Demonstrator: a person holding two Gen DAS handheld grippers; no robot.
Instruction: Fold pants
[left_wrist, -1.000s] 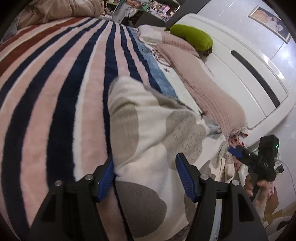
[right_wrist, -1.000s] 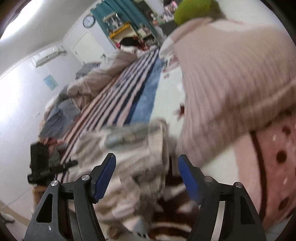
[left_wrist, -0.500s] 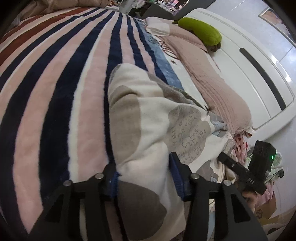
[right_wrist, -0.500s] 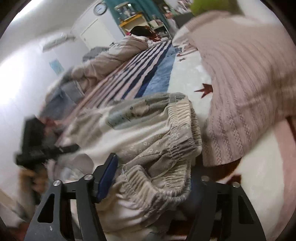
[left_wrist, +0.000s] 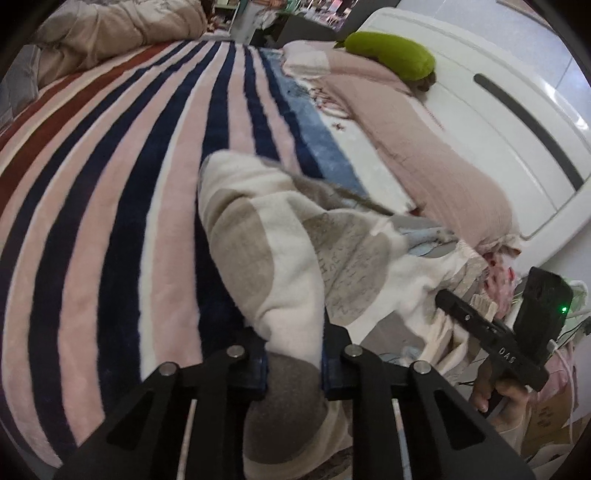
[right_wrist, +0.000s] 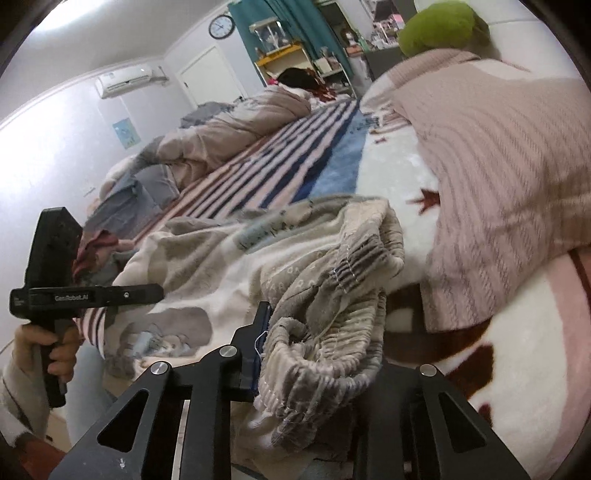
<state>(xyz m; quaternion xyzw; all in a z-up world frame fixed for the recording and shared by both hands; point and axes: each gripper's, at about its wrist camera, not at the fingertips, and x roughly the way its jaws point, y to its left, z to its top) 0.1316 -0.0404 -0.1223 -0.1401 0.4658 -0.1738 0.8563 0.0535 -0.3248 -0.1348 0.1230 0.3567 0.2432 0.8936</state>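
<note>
Fleece pants (left_wrist: 280, 243), cream with grey and beige patches, lie across the near edge of a striped bed. My left gripper (left_wrist: 293, 363) is shut on a pant leg end, with the cloth bunched between its blue pads. In the right wrist view the ribbed waistband (right_wrist: 343, 295) is pinched in my right gripper (right_wrist: 314, 354); its left pad (right_wrist: 260, 336) shows, the right pad is hidden under cloth. The right gripper also shows in the left wrist view (left_wrist: 491, 332), and the left gripper in the right wrist view (right_wrist: 88, 295).
The bed carries a pink, navy and white striped blanket (left_wrist: 110, 184). A pink knitted pillow (left_wrist: 424, 147) and a green cushion (left_wrist: 391, 55) lie by the white headboard (left_wrist: 498, 110). A heaped duvet (right_wrist: 229, 129) sits at the bed's far side.
Both grippers went from open to shut. The left closed on the pant leg, the right closed on the waistband. Both moved in closer to the pants.
</note>
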